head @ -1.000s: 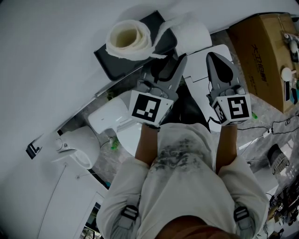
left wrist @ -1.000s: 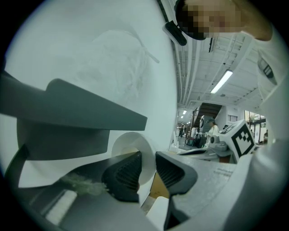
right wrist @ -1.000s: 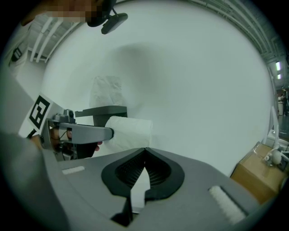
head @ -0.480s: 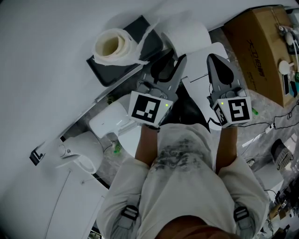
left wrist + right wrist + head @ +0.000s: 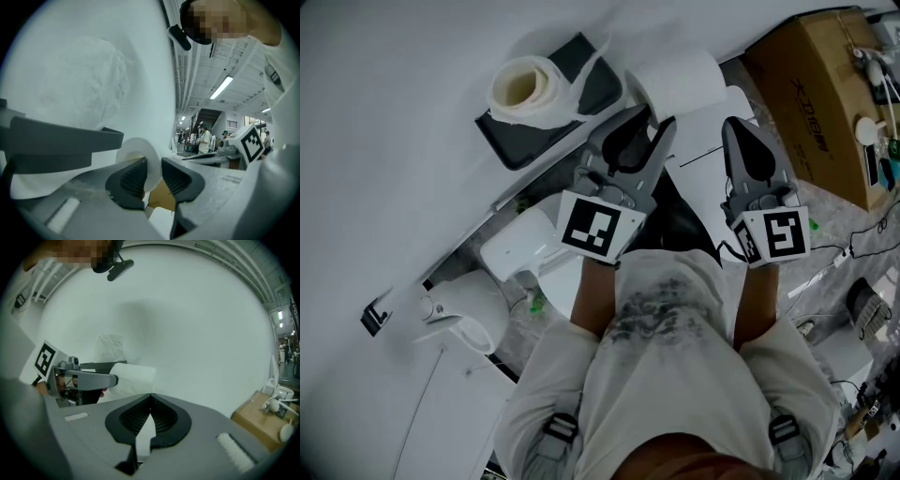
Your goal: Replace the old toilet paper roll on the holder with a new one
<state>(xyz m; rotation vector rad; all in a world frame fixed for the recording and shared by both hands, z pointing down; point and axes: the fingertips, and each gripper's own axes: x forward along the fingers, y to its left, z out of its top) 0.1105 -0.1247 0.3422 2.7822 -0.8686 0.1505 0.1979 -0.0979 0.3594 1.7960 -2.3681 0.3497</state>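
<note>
White wall (image 5: 394, 75) backs a dark grey holder tray (image 5: 514, 142) at far left, bearing a loosely wound old paper roll (image 5: 530, 89). Just right of it, the left gripper (image 5: 152, 176) fingers clamp a new white toilet roll (image 5: 137, 149) by its rim; the right gripper (image 5: 151, 417) fingers are closed, empty

I can't read any words or numbers here. The brown cardboard box (image 5: 839, 112) has dark print (image 5: 812, 120) on its side, near the left edge. It is too small and blurry to read. The left gripper (image 5: 630, 120) has a cube with a black-and-white left marker (image 5: 593, 226) on top. The right gripper (image 5: 739, 127) has a cube with a right marker (image 5: 785, 234) on top too. These are blocky square patterns, not letters. Both gripper views show the other gripper's pattern, and no words there either.
</note>
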